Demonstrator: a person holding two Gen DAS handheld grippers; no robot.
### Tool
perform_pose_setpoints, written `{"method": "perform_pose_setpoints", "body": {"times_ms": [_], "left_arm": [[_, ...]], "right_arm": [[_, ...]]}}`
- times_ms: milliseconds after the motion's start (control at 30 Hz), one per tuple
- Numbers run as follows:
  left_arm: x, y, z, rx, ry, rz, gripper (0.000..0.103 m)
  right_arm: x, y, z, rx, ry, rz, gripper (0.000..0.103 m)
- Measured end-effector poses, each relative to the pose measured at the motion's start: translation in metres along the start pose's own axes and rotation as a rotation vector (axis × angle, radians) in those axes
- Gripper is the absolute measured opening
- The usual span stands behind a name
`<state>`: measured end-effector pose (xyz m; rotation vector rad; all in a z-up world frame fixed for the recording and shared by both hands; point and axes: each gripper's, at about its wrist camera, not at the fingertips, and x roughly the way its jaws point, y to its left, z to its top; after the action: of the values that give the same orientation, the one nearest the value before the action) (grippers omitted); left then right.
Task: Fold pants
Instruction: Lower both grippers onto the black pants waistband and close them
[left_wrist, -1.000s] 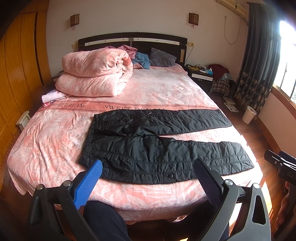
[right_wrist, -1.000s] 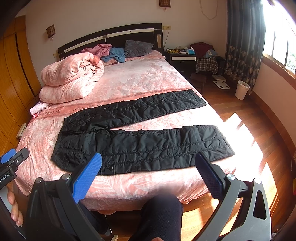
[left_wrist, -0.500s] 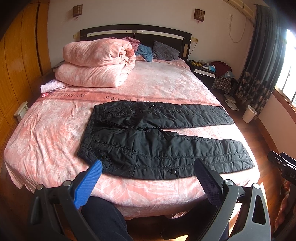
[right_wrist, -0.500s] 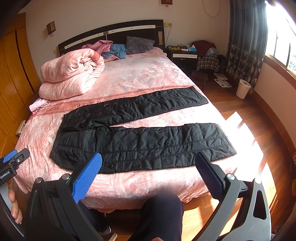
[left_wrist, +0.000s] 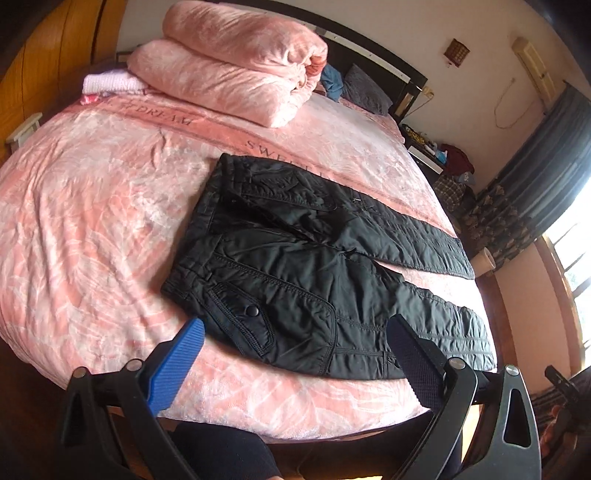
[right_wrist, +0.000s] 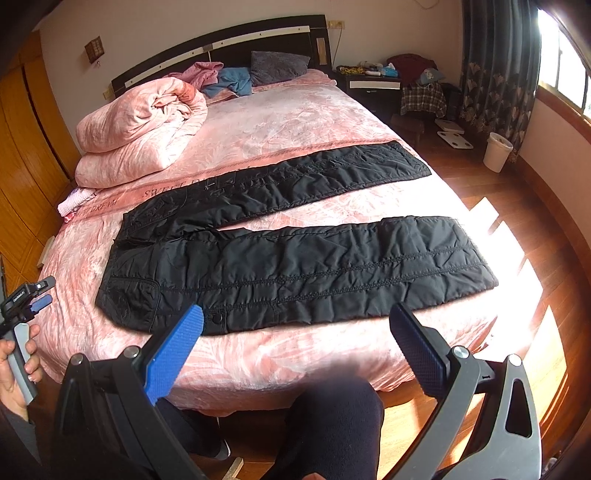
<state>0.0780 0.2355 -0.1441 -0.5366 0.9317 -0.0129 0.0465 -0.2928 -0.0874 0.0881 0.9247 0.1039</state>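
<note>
One pants (right_wrist: 280, 254), two splayed tongs (left_wrist: 295, 354).

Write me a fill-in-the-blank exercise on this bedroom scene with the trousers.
1. The black quilted pants lie flat on the pink patterned bedspread with the two legs spread ____.
2. Both the left claw and the right claw are ____ and hold nothing.
3. The rolled pink duvet sits near the dark wooden ____ of the bed.

Missing words: apart; open; headboard
</note>
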Motion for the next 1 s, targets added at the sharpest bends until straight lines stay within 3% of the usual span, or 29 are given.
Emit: {"method": "perform_pose_setpoints", "body": {"times_ms": [100, 233, 300, 400, 533, 600, 633, 667, 800, 833, 867, 933, 1000], "left_arm": [[0.041, 0.065, 0.016, -0.212, 0.079, -0.097, 0.099], [0.089, 0.118, 0.021, -0.404, 0.145, -0.084, 0.096], [0.112, 0.132, 0.020, -0.454, 0.207, -0.061, 0.089], [0.140, 0.143, 0.014, -0.459, 0.258, 0.008, 0.089], [0.161, 0.152, 0.009, -0.484, 0.281, 0.024, 0.089], [0.158, 0.150, 0.009, -0.473, 0.266, 0.059, 0.073], [0.156, 0.149, 0.009, -0.463, 0.265, 0.081, 0.049], [0.155, 0.149, 0.007, -0.467, 0.260, 0.072, 0.039], [0.151, 0.148, 0.005, -0.465, 0.243, 0.063, 0.038], [0.152, 0.149, 0.007, -0.461, 0.241, 0.063, 0.038], [0.152, 0.149, 0.006, -0.458, 0.239, 0.061, 0.040], [0.154, 0.146, 0.005, -0.450, 0.236, 0.057, 0.044], [0.155, 0.142, 0.004, -0.429, 0.228, 0.074, 0.045]], "right_arm": [[0.012, -0.003, -0.004, -0.002, 0.018, -0.008, 0.101], [0.020, -0.009, -0.006, 0.009, 0.034, -0.026, 0.101], [0.021, -0.014, -0.007, 0.023, 0.036, -0.036, 0.101], [0.027, -0.022, -0.009, 0.048, 0.042, -0.038, 0.101], [0.043, -0.040, -0.010, 0.093, 0.064, -0.019, 0.101], [0.055, -0.060, -0.012, 0.146, 0.080, 0.013, 0.101], [0.063, -0.074, -0.012, 0.187, 0.087, 0.040, 0.101], [0.072, -0.091, -0.012, 0.234, 0.097, 0.068, 0.101], [0.119, -0.181, -0.017, 0.482, 0.159, 0.167, 0.100], [0.128, -0.208, -0.019, 0.568, 0.161, 0.184, 0.094], [0.137, -0.234, -0.022, 0.652, 0.156, 0.205, 0.077], [0.151, -0.282, -0.025, 0.755, 0.150, 0.161, 0.052], [0.163, -0.323, -0.029, 0.828, 0.134, 0.123, 0.054]]}}
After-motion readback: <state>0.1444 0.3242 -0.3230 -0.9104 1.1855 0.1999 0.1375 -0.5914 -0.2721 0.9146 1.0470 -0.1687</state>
